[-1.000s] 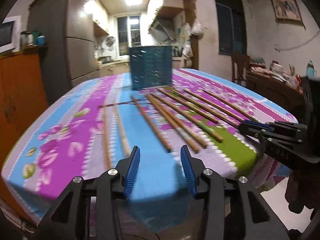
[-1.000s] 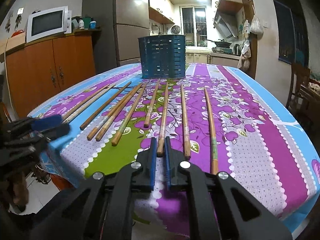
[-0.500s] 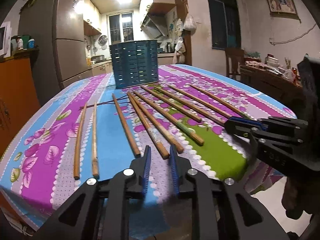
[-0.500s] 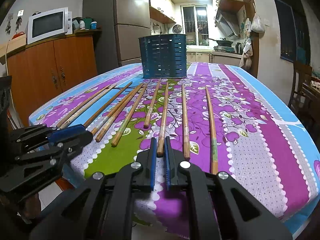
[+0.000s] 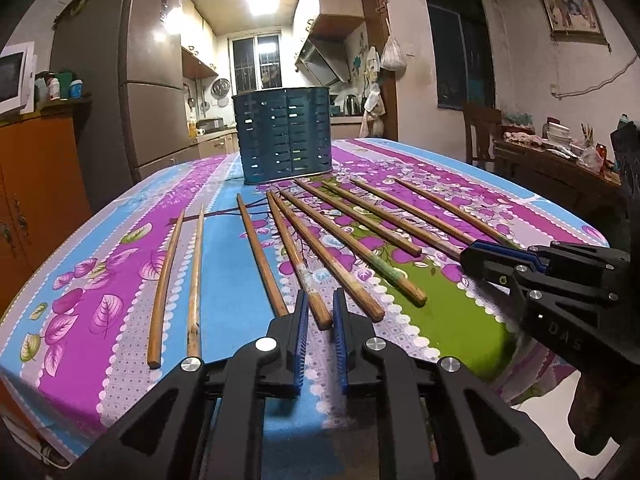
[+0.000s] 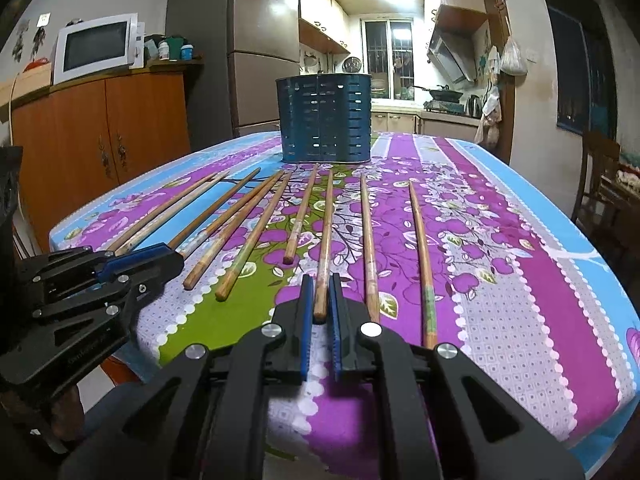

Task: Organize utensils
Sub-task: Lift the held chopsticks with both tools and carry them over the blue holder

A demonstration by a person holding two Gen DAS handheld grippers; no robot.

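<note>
— Item one?
— Table point(image 5: 560, 216), floral cloth in purple, blue and green. On it, ten wooden chopsticks lying roughly side by side, tips toward the far end.

— Item two?
— Holder point(image 5: 285, 135), dark blue, slotted, upright at the far end of the table, just beyond the chopstick tips.

— Left gripper?
— Left gripper point(image 5: 320, 326), low at the near table edge. Fingers point(image 5: 301, 344) blue-padded, drawn in to a narrow gap. The butt of one chopstick point(image 5: 298, 258) sits in that gap. Whether the pads actually press it, I cannot tell.

— Its neighbours?
— One stick point(image 5: 260, 256) just to its left, another point(image 5: 332, 256) just to its right. Two pale sticks lie apart at the far left, nearly parallel.

— Right gripper?
— Right gripper point(image 6: 320, 312), also at the near edge, further along the row. Fingers point(image 6: 306, 328) almost together, with the end of a chopstick point(image 6: 325, 240) between them. Again, contact or not, I cannot say.

— Beside that one?
— A shorter stick point(image 6: 298, 220) to the left, its end further up the table; a long one point(image 6: 370, 240) to the right, and a last one point(image 6: 420, 252) with a greenish butt beyond.

— Background?
— Microwave point(image 6: 96, 48) on an orange cabinet point(image 6: 104, 144), fridge point(image 6: 256, 48) next to it.
</note>
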